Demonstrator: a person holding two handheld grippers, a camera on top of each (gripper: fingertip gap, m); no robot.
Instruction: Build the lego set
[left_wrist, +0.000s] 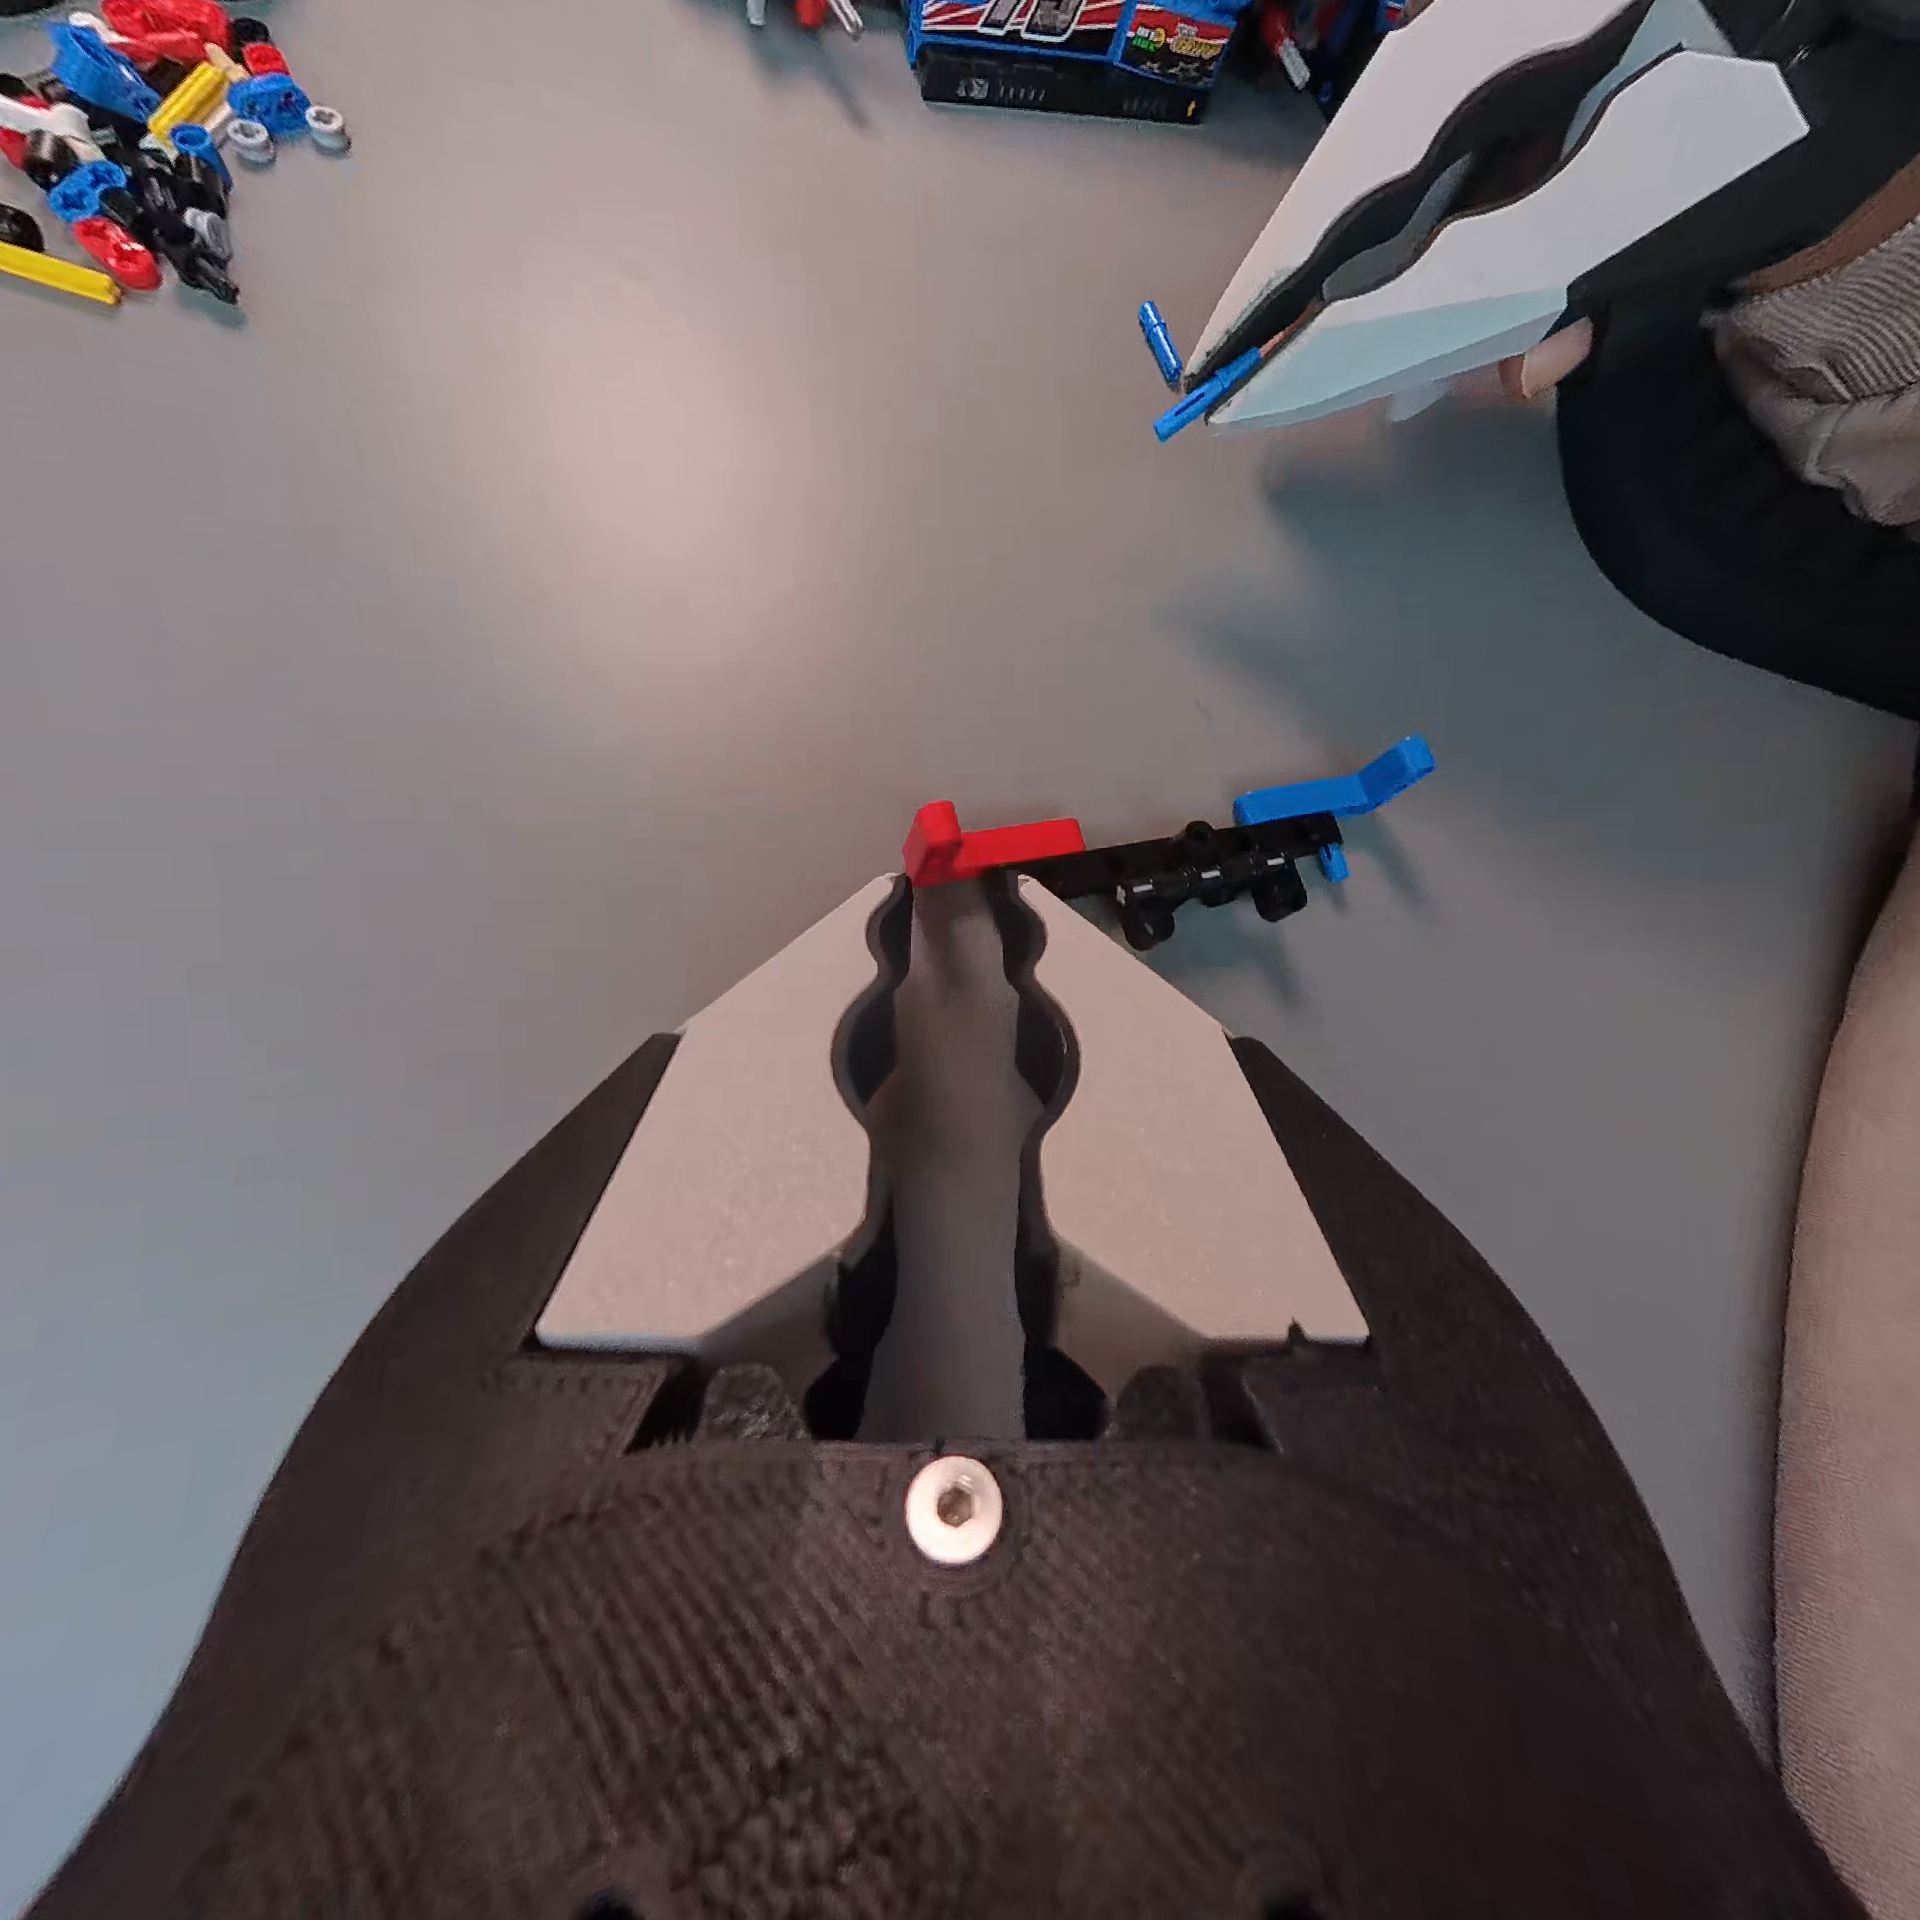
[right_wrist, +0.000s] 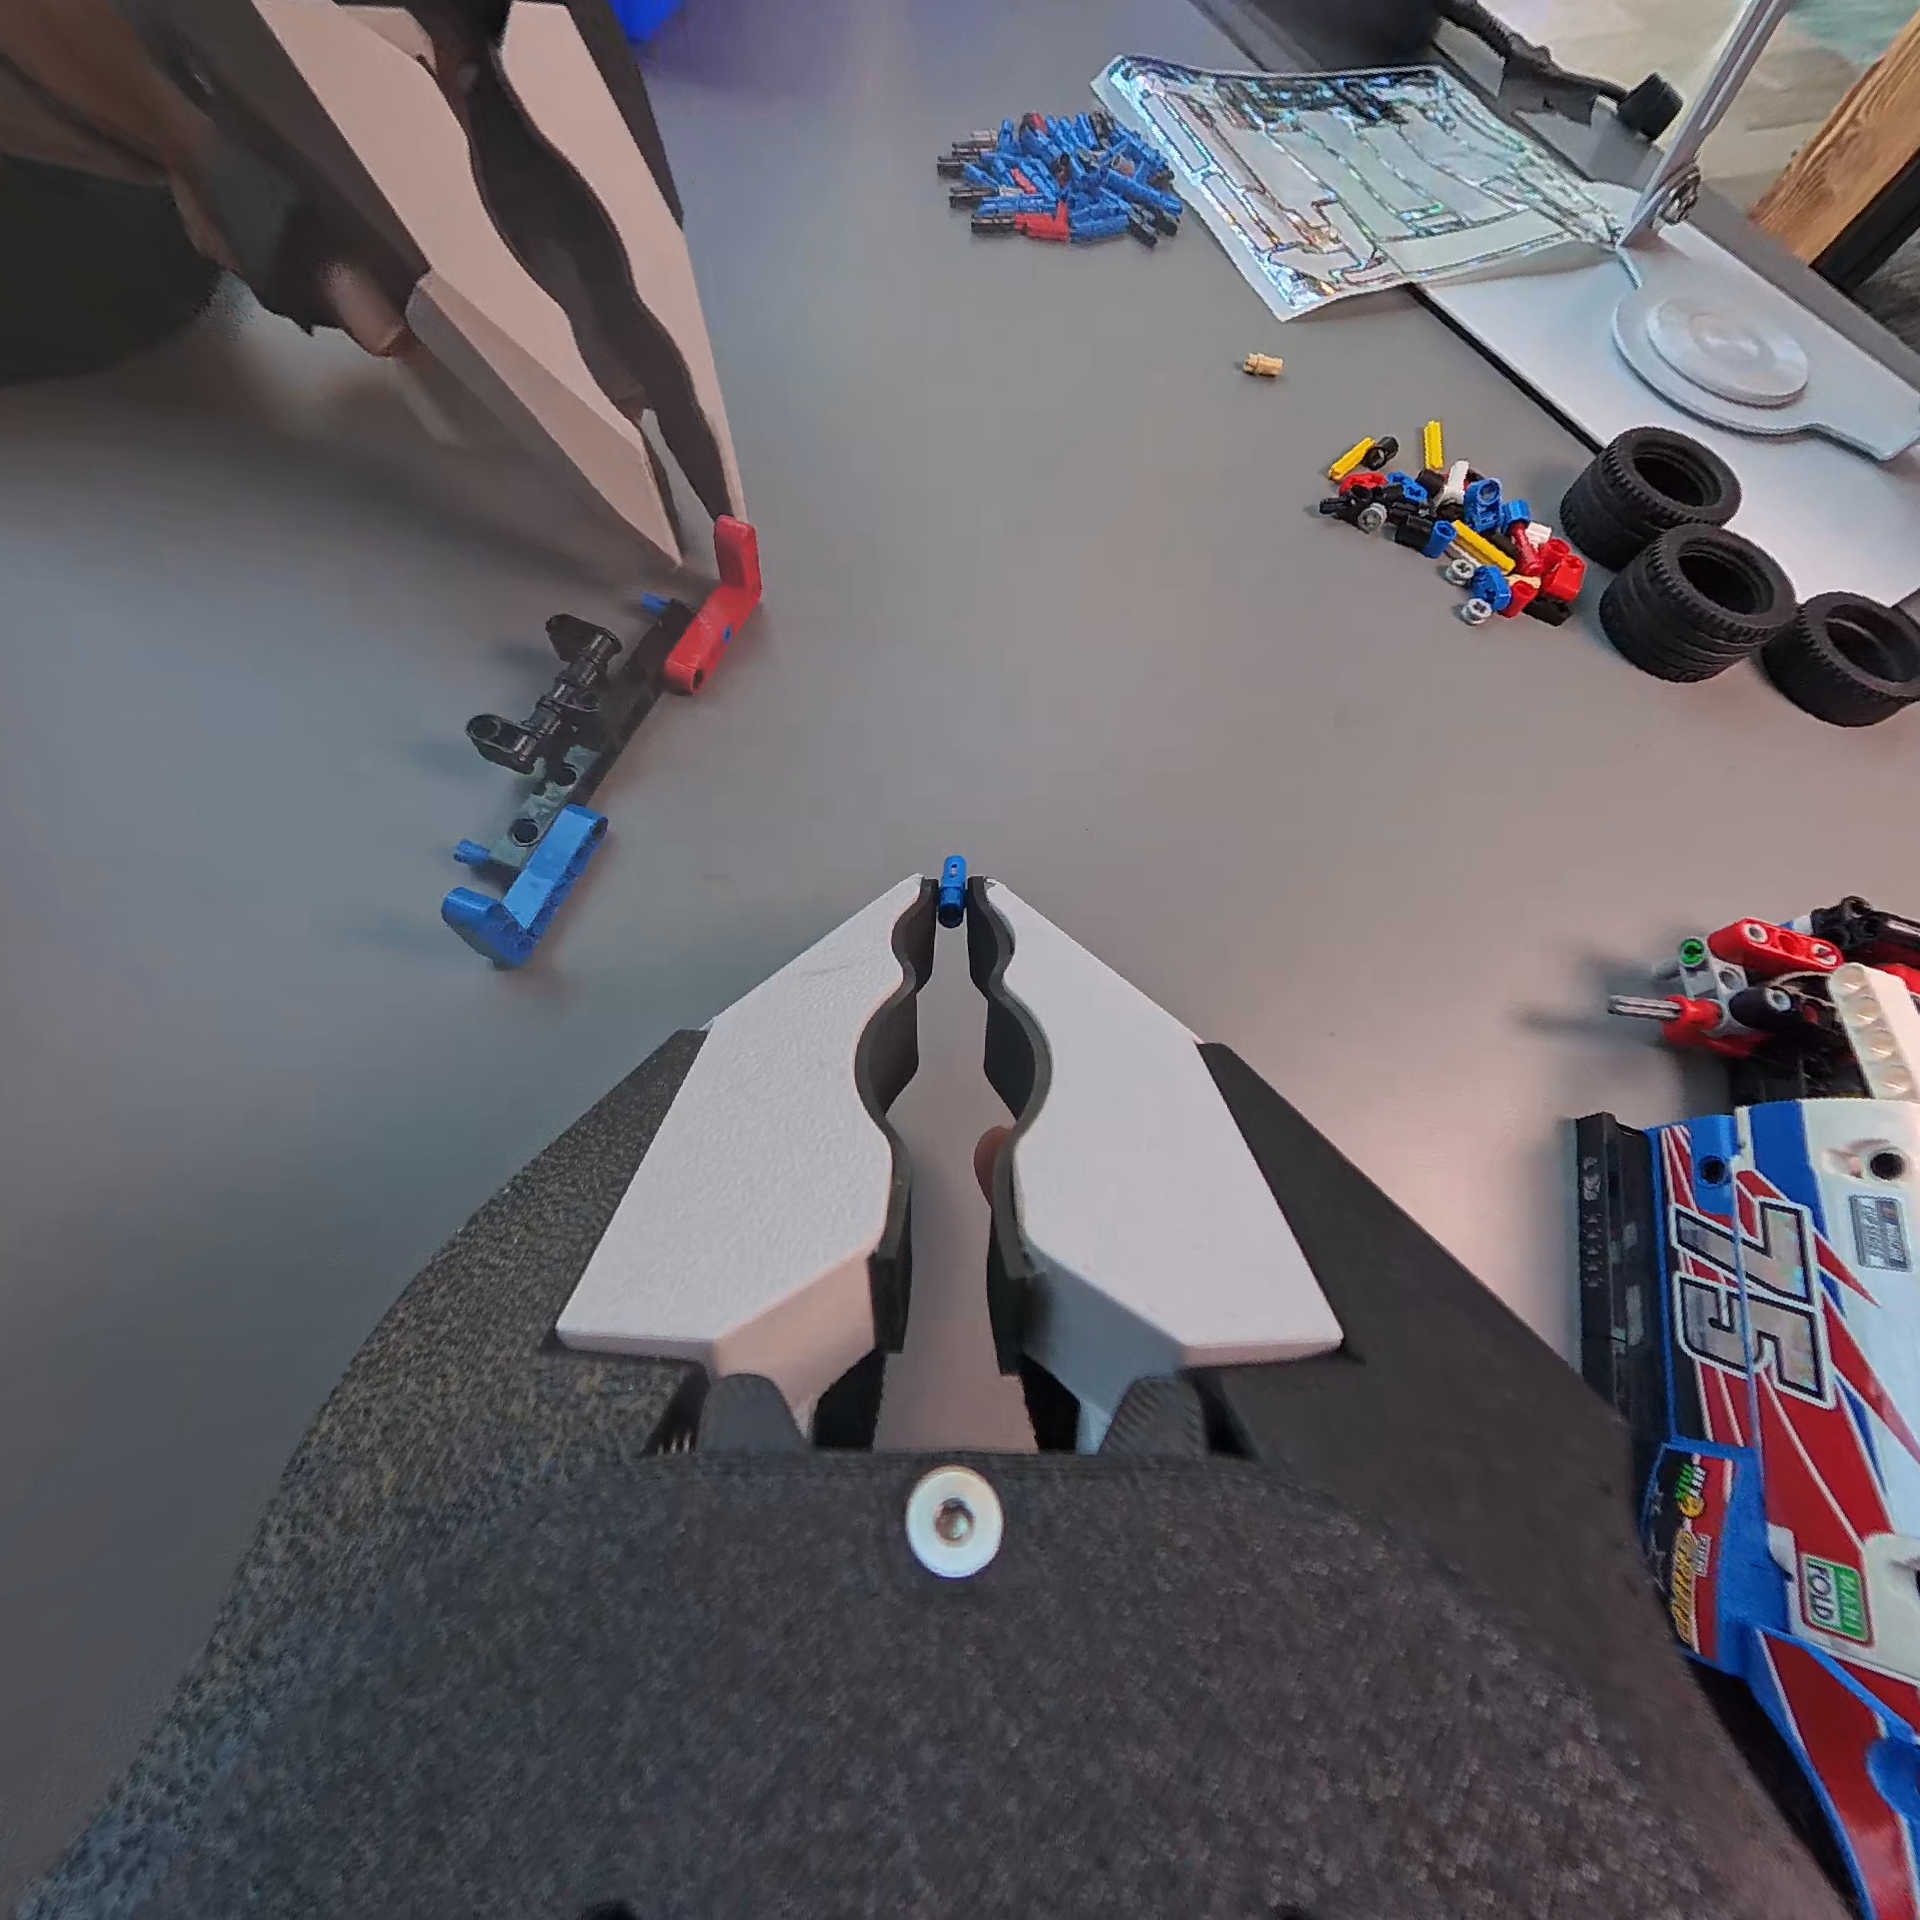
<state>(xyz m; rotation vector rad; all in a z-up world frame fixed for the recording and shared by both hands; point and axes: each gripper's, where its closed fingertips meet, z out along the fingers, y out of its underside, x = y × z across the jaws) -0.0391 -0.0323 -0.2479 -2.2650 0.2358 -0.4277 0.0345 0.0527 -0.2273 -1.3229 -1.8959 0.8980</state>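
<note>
- Grey tabletop (right_wrist: 1039, 623) carries loose parts; the landmark is the small frame (left_wrist: 1174, 868), a black beam with a red bracket (left_wrist: 987, 844) at one end and a blue one (left_wrist: 1330, 795) at the other.
- Left gripper (left_wrist: 956, 883): jaws clamped on the red end, pinning the frame.
- Right gripper (right_wrist: 951, 888): well apart from the frame, jaws clamped on a blue pin (right_wrist: 951, 888).
- Pin is light, stiff, slick; likely to twist, so hold mid-shaft.
</note>
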